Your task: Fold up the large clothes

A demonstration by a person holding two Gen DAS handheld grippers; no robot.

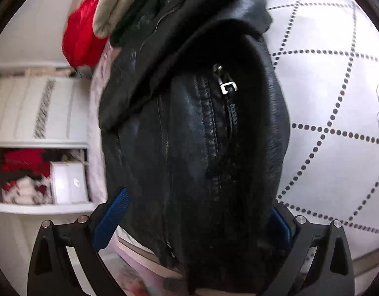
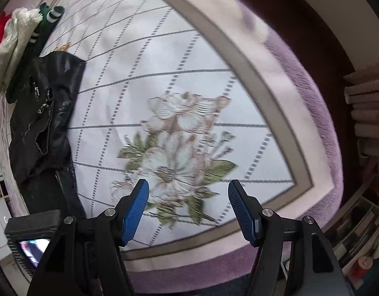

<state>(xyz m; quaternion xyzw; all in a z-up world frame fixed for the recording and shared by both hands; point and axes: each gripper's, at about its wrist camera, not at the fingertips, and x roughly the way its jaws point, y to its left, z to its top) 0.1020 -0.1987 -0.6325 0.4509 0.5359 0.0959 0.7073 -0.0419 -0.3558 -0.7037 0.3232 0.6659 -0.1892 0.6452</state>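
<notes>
A black leather jacket with a metal zipper pull fills the left wrist view. It bulges between the blue pads of my left gripper, whose jaws stand wide with the jacket bunched between them. In the right wrist view the same jacket lies crumpled at the left of the bed. My right gripper is open and empty, hovering above the flower print on the bedspread, well to the right of the jacket.
A pile of other clothes lies beyond the jacket: a cream garment, a green striped one and a red one. A white shelf unit stands left of the bed. Stacked towels sit on the right.
</notes>
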